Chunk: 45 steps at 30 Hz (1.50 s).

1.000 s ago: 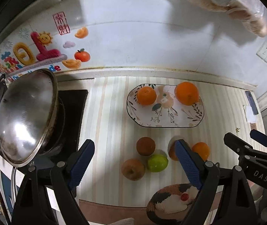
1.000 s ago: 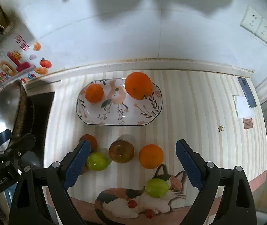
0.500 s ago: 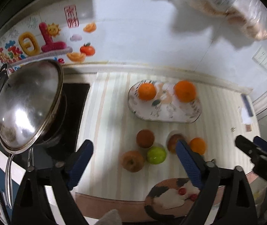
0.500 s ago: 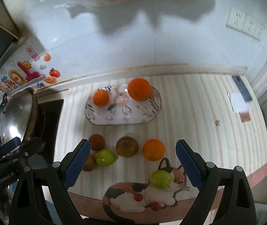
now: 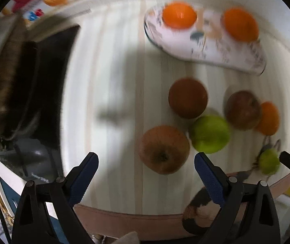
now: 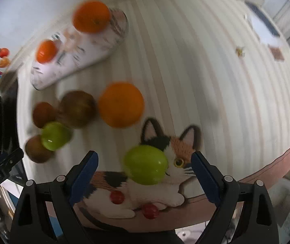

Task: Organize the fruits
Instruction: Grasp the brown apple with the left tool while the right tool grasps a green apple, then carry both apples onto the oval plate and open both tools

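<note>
Both claws gape empty; our left claw [image 5: 146, 171] may nudge the brown apple [image 5: 163, 149] into the green apple [image 5: 209, 134]; our right claw [image 6: 145, 169] could roll the green fruit [image 6: 146, 164] off the table [image 6: 195, 61].

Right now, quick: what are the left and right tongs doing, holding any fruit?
Left tongs: open, jaws just widened, holding nothing; brown apple lies between them, untouched.
Right tongs: open, holding nothing; green apple lies between them, untouched.

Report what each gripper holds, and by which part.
Nothing. The left gripper stands open above the brown apple; the right gripper stands open above the green apple.
</note>
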Available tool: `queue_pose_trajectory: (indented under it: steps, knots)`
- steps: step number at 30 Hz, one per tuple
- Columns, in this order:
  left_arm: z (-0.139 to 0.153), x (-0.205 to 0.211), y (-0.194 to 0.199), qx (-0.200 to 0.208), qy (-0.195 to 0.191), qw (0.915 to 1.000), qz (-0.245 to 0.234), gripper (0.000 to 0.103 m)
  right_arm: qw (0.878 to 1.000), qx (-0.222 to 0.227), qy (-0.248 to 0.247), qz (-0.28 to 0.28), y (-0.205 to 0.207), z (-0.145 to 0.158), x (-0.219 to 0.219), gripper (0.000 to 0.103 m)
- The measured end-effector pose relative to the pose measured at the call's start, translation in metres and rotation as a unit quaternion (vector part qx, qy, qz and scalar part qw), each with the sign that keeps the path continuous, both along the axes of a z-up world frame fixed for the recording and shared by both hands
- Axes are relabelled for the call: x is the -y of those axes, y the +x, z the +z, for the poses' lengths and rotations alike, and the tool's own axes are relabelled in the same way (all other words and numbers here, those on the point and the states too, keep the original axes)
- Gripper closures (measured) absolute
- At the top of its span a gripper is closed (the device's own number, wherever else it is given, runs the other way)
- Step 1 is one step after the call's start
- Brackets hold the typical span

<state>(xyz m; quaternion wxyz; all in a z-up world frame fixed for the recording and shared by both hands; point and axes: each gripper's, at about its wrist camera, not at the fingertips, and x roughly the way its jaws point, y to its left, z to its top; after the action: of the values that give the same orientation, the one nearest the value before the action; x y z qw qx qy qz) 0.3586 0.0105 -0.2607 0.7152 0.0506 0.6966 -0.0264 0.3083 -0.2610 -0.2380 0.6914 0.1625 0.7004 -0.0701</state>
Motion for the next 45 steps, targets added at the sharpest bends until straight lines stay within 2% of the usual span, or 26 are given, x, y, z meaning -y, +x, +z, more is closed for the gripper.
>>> queue_pose_trajectory:
  steps: [2, 5, 7, 8, 9, 11, 14, 20, 24, 33, 40, 45]
  knots:
    - [-0.015, 0.003, 0.003, -0.01, 0.006, 0.9999, -0.004, 0.006, 1.0, -0.013, 0.006, 0.0, -0.002, -0.01, 0.0, 0.009]
    - [-0.025, 0.004, 0.006, -0.013, -0.015, 0.9998, -0.004, 0.011, 1.0, -0.026, 0.013, 0.004, -0.007, -0.025, -0.002, 0.009]
    - [-0.023, 0.005, 0.006, 0.002, -0.034, 0.9994, -0.003, 0.024, 0.999, -0.034, 0.017, 0.002, -0.008, -0.033, -0.004, 0.011]
    - [-0.021, 0.006, 0.005, 0.008, -0.042, 0.9991, -0.005, 0.037, 0.999, -0.036, 0.015, 0.004, -0.008, -0.037, -0.005, 0.015]
    - [-0.019, 0.008, 0.004, 0.011, -0.043, 0.999, -0.006, 0.041, 0.999, -0.039, 0.012, 0.005, -0.008, -0.041, -0.006, 0.023]
    - [-0.018, 0.011, 0.003, 0.014, -0.032, 0.9993, -0.013, 0.041, 0.999, -0.039, 0.029, -0.002, -0.01, -0.049, -0.006, 0.036]
    - [-0.016, 0.009, -0.006, 0.011, -0.027, 0.9995, -0.011, 0.042, 0.999, -0.033, 0.018, 0.009, -0.012, -0.049, -0.012, 0.037]
    - [-0.014, -0.006, -0.053, -0.01, -0.042, 0.999, 0.005, 0.042, 0.996, -0.023, 0.064, 0.059, -0.016, -0.044, -0.046, 0.037]
    - [-0.012, -0.007, -0.071, 0.001, -0.041, 0.9991, 0.007, 0.042, 0.993, -0.025, 0.068, 0.089, -0.017, -0.052, -0.069, 0.037]
    - [-0.016, 0.0, -0.061, 0.01, -0.024, 0.9996, -0.006, 0.04, 0.992, -0.038, 0.074, 0.09, -0.019, -0.056, -0.07, 0.036]
    - [-0.014, -0.008, -0.046, 0.004, -0.031, 0.9994, 0.016, 0.042, 0.992, -0.03, 0.068, 0.098, -0.021, -0.053, -0.071, 0.037]
    - [0.017, -0.005, -0.04, 0.021, -0.05, 0.9984, 0.017, 0.042, 0.993, -0.011, 0.077, 0.092, -0.028, -0.038, -0.065, 0.037]
